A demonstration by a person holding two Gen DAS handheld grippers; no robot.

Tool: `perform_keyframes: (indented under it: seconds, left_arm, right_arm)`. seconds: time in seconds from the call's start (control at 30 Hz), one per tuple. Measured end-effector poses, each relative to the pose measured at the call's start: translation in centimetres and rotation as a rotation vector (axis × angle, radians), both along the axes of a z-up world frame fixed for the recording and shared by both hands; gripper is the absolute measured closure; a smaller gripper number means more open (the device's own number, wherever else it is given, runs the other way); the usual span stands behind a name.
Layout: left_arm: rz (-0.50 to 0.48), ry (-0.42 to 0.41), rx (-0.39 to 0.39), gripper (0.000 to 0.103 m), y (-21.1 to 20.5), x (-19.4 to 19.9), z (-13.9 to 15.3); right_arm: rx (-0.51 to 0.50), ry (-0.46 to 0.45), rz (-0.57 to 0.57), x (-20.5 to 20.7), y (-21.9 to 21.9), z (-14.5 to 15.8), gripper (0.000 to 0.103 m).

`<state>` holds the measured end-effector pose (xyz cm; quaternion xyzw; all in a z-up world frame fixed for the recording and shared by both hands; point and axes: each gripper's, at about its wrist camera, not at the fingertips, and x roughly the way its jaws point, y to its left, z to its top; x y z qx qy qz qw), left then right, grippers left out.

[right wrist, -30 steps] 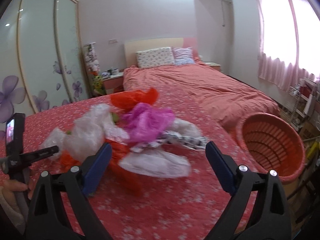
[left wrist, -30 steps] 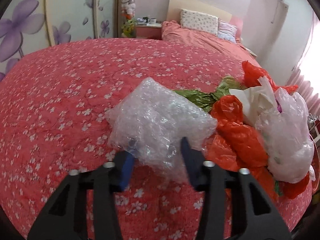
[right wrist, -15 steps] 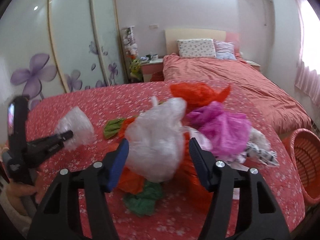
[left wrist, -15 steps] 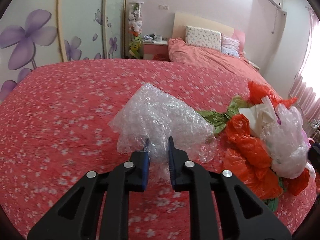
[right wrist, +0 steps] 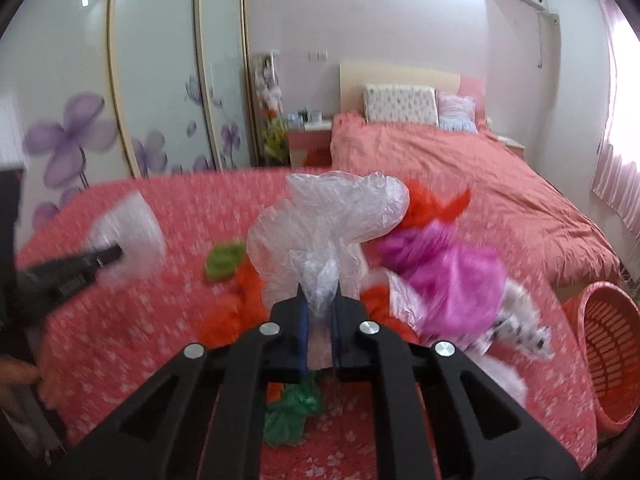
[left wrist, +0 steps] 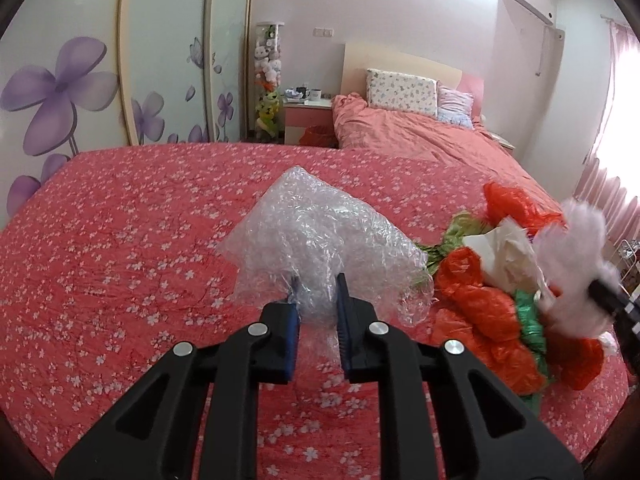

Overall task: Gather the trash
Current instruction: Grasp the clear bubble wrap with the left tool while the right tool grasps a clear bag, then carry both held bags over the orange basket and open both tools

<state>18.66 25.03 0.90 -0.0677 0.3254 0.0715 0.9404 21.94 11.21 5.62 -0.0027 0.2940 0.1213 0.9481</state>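
Observation:
A crumpled sheet of bubble wrap (left wrist: 320, 232) hangs just above the red flowered tablecloth (left wrist: 120, 240), and my left gripper (left wrist: 318, 284) is shut on its near edge. In the right wrist view my right gripper (right wrist: 320, 300) has its jaws closing tight on the neck of a clear plastic bag (right wrist: 328, 220), pads pressing on it. That bag rises from a trash pile of orange bags (right wrist: 228, 316), a magenta bag (right wrist: 452, 276) and a green bag (right wrist: 292, 412). The left gripper (right wrist: 108, 256) with the bubble wrap (right wrist: 128, 224) shows blurred at the left.
An orange slatted basket (right wrist: 612, 344) stands below the table's right edge. Behind the table are a bed (left wrist: 420, 136) with pillows, a nightstand (left wrist: 308, 120) and flowered wardrobe doors (left wrist: 72, 88). A person's hand (right wrist: 16, 376) shows at the left edge.
My left gripper shut on the bubble wrap and raised it a little. My right gripper swung left from the pile's front to the clear bag and went from wide open to shut on it.

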Motion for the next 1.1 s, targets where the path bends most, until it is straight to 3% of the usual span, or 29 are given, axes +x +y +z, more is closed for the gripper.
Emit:
perform_keyframes:
  seconds: [0.2, 0.33, 0.77, 1.1]
  left_arm:
    - [-0.052, -0.034, 0.008, 0.087, -2.3, 0.1, 1.8]
    - [-0.097, -0.049, 0.006, 0.087, -4.4, 0.6, 2.9]
    - [-0.285, -0.079, -0.022, 0.087, -13.4, 1.8, 4.5]
    - [-0.487, -0.080, -0.032, 0.087, -22.9, 2.4, 4.7]
  right_arm:
    - [0.040, -0.085, -0.047, -1.1, -3.3, 4.0, 0.093]
    - [0.044, -0.110, -0.111, -1.3, -6.3, 4.9, 0.093]
    - [0.078, -0.119, -0.278, -2.9, -16.4, 4.3, 0.093]
    - [0.081, -0.157, -0.430, -5.3, -24.7, 4.5, 0.093]
